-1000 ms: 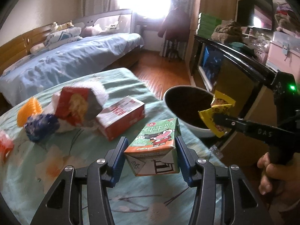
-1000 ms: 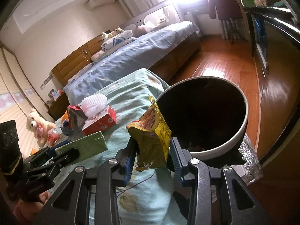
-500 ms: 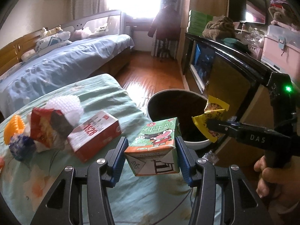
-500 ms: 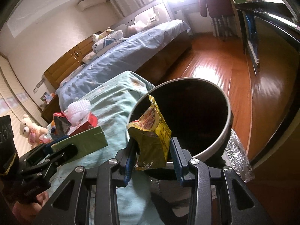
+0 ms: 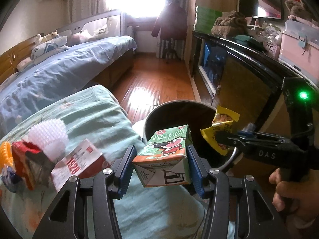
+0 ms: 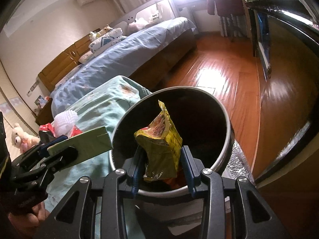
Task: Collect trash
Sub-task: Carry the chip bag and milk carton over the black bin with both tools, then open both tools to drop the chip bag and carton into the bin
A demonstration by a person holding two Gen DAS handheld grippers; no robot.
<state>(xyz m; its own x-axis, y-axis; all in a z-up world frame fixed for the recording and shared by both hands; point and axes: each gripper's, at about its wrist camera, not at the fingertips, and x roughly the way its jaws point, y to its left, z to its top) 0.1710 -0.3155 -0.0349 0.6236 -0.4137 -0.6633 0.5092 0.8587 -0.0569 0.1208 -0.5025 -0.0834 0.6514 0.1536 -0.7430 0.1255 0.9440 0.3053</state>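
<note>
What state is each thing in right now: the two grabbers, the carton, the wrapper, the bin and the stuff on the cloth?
Left gripper: shut on the milk carton.
Milk carton: held up, at the bin's near edge.
Right gripper: shut on the yellow wrapper.
Yellow wrapper: crumpled, held over the bin's mouth.
Trash bin: open.
Red box: lying on the green cloth.

The left gripper (image 5: 160, 166) is clamped on a milk carton (image 5: 166, 155), held level just short of the bin's (image 6: 227, 119) rim. The right gripper (image 6: 161, 164) pinches a yellow wrapper (image 6: 162, 139) above the bin's mouth, the right hand (image 5: 293, 187) wrapped around its handle.
</note>
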